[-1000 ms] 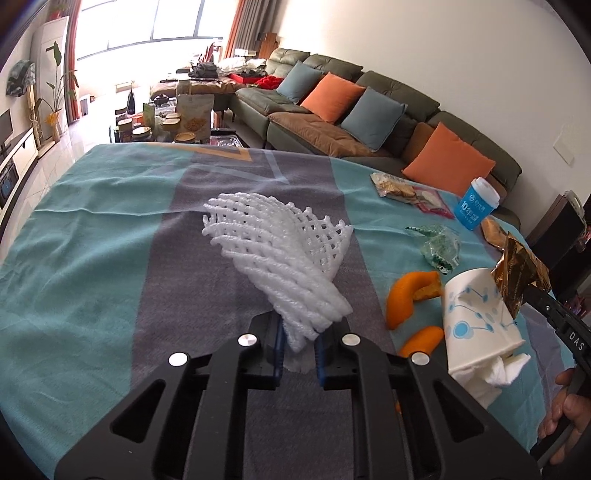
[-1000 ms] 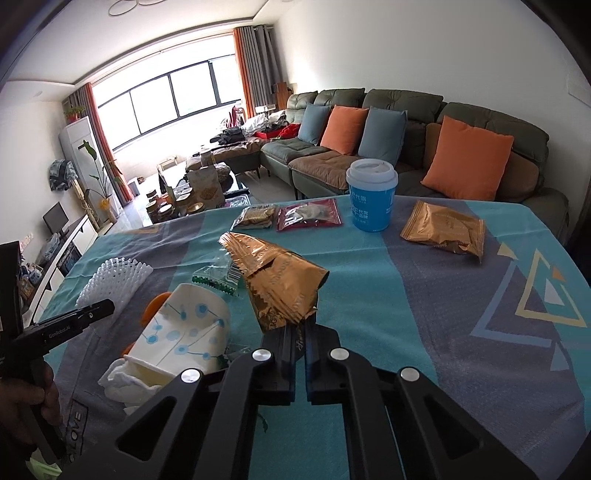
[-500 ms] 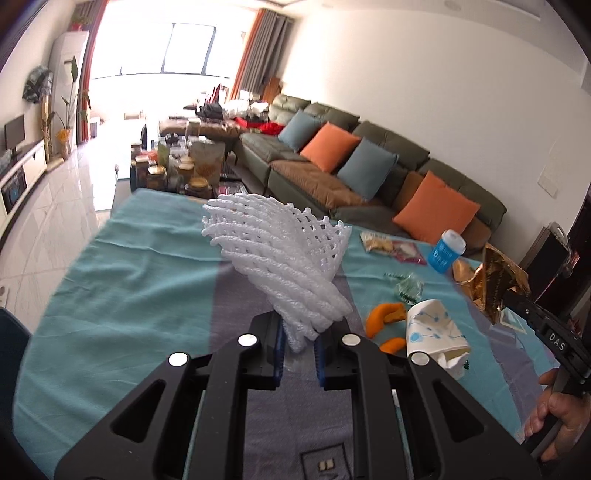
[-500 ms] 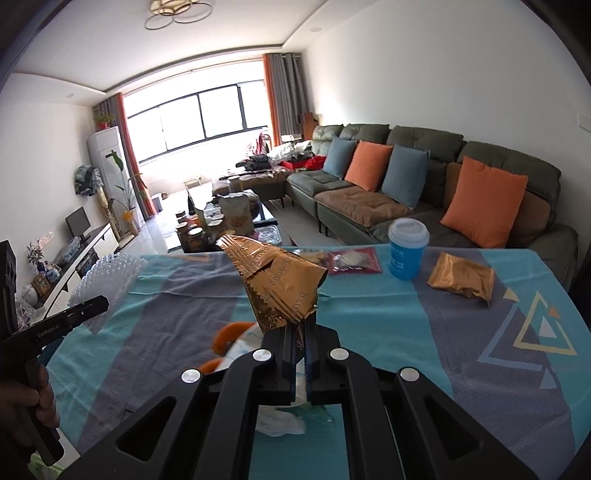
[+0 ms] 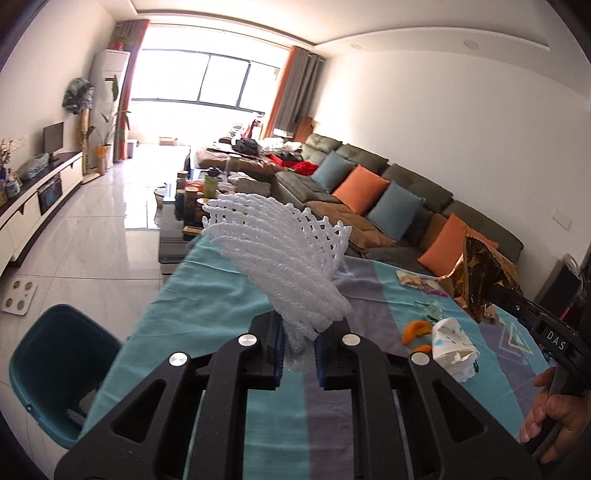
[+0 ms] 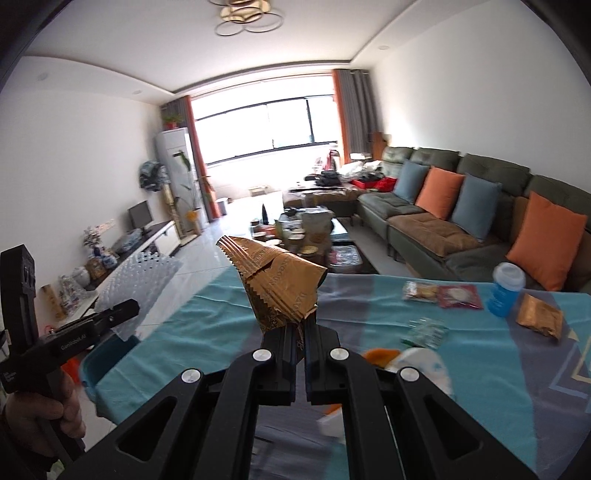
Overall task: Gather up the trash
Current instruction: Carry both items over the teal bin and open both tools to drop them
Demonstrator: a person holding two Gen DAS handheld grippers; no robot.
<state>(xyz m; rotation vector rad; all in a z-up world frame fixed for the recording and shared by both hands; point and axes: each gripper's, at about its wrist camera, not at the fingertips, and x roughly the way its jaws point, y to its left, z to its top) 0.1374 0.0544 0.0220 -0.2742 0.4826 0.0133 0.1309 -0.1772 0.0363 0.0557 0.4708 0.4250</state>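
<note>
Above the table [image 5: 229,295], left gripper [image 5: 298,345] pinches a soft, light foam net [image 5: 280,254] by its end; right gripper [image 6: 300,334] grips a crinkly wrapper [image 6: 280,284] (bin [image 5: 44,369] is beside the table)

sofa [image 6: 461,225]: dark green, along right wall, orange and blue cushions | window [image 6: 266,125]: far end, bright, orange curtains | coffee table [image 6: 314,236]: cluttered with jars, before sofa | TV stand [image 5: 40,184]: left wall, small monitor on top | ceiling lamp [image 6: 247,18]: gold rings | floor scale [image 5: 18,301]: white, on tiles
</note>
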